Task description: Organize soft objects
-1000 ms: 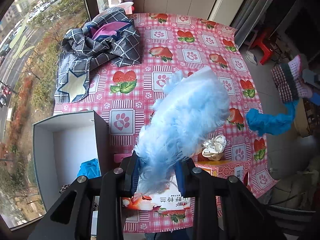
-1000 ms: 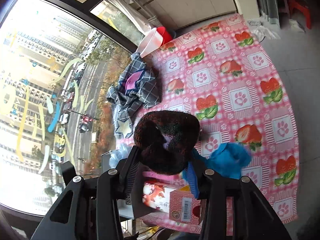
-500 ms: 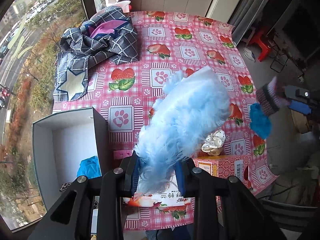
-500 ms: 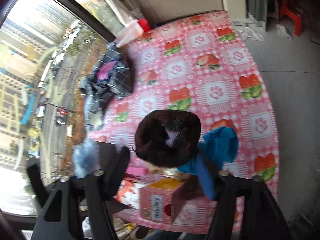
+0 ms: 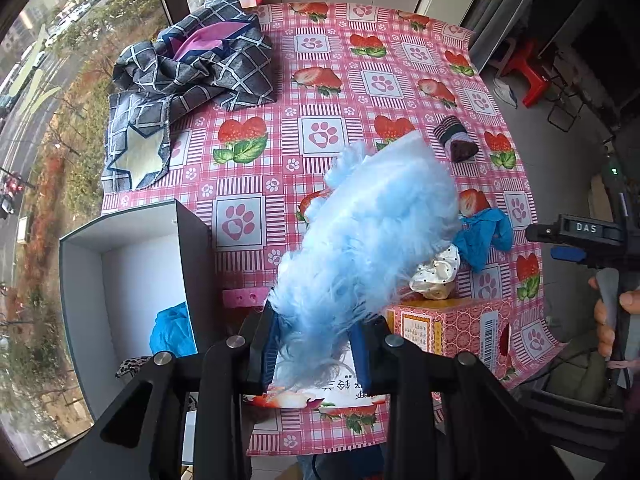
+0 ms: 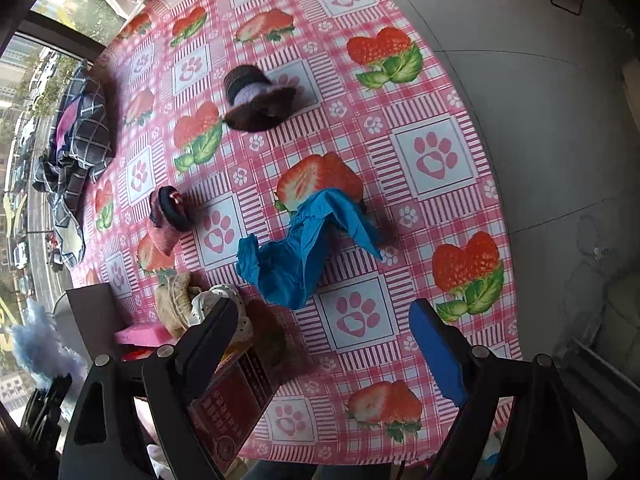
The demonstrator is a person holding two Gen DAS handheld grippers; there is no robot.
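My left gripper [image 5: 316, 346] is shut on a fluffy light-blue soft thing [image 5: 368, 236], held above the table beside the white box [image 5: 80, 280]. My right gripper [image 6: 324, 344] is open and empty above the table's near edge; it also shows at the right of the left wrist view [image 5: 576, 236]. A dark brown knitted hat with a lilac band [image 6: 256, 98] lies on the cloth ahead of it, also in the left wrist view [image 5: 456, 142]. A bright blue cloth [image 6: 308, 244] lies just in front of the right gripper.
The white box holds a blue cloth [image 5: 172, 332]. A checked grey garment [image 5: 188, 76] lies at the far left. A pink sock [image 6: 166, 220], a beige sock [image 6: 176, 300], a spotted scrunchie [image 5: 434, 276] and a red carton [image 5: 452, 328] sit near the front edge.
My right gripper opened and let go of the brown hat and blue cloth; both now lie on the table. The left gripper still holds the fluffy thing, little moved.
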